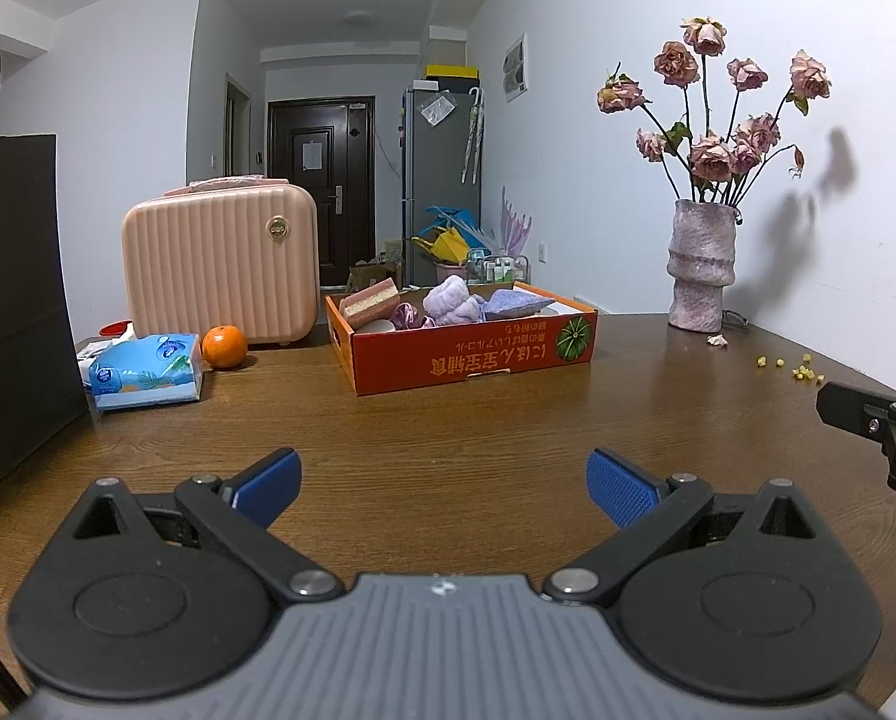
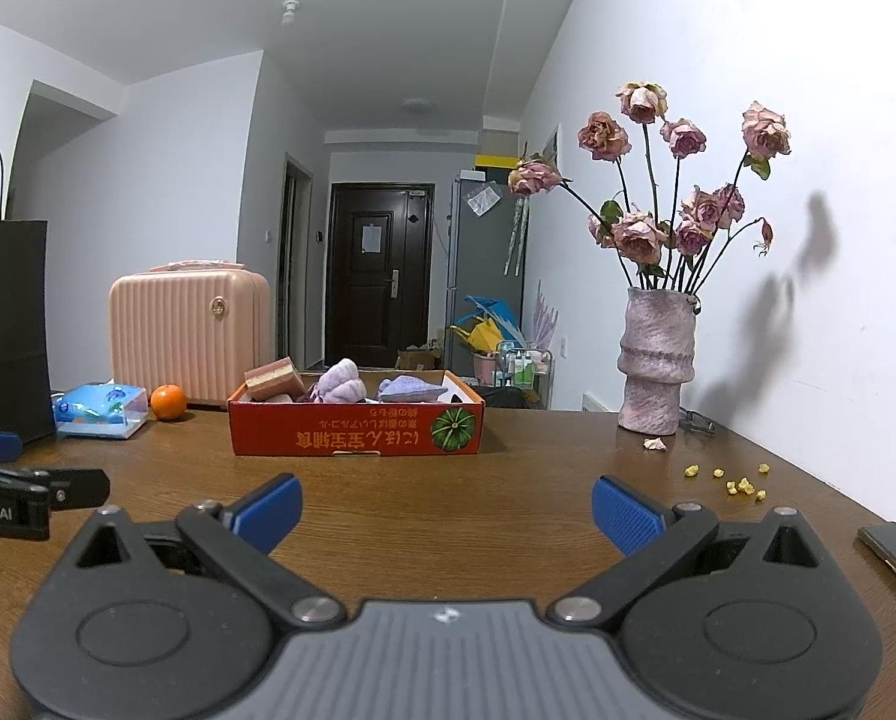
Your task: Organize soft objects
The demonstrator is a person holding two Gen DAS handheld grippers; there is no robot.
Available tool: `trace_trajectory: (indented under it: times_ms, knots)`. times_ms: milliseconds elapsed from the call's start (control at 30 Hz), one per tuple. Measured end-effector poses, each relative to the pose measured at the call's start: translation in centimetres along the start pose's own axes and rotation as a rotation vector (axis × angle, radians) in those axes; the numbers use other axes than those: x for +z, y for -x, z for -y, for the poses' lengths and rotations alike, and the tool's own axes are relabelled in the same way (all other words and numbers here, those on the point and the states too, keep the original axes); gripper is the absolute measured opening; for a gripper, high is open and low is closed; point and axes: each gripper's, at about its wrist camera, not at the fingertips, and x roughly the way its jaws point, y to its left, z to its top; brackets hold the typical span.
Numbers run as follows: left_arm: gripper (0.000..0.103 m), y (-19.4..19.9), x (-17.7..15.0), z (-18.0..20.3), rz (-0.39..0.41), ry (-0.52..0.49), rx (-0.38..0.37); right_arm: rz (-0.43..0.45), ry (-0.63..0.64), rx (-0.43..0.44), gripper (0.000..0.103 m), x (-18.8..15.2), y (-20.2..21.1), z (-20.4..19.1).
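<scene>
Looking along the left gripper (image 1: pixel 444 489), its two blue-padded fingers (image 1: pixel 619 489) are spread wide over the bare wooden table (image 1: pixel 508 420), level with the surface and holding nothing. Straight ahead, well apart from the fingertips, sits the orange cardboard box (image 1: pixel 466 354), and the soft objects lie inside it: a pink layered sponge (image 1: pixel 371 300) at the left end, a lilac fluffy cloth (image 1: pixel 451 300) in the middle, and a blue-grey pouch (image 1: pixel 517 303) to the right. Left of the box are an orange (image 1: pixel 224 347), a tissue pack (image 1: pixel 144 372) and a pink suitcase (image 1: pixel 219 264). A vase of dried roses (image 1: pixel 701 264) stands by the wall at the right.

From the right wrist, the right gripper (image 2: pixel 448 510) points the same way, held low and level, its blue pads likewise far apart and empty. The box (image 2: pixel 357 429) is directly in front, near but untouched. Yellow crumbs (image 2: pixel 742 483) dot the table toward the wall.
</scene>
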Motion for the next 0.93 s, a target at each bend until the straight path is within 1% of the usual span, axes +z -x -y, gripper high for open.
trace_trajectory:
  times_ms: [500,933]
  knots:
    - [0.103,0.15,-0.38,-0.01,-0.001,-0.003,-0.001,-0.003,-0.001,0.003,0.103,-0.18,-0.08,-0.11]
    - [0.103,-0.04,-0.35,-0.10,0.000,0.004,-0.019,-0.011,-0.001,0.002,0.103,-0.49,-0.28,-0.33]
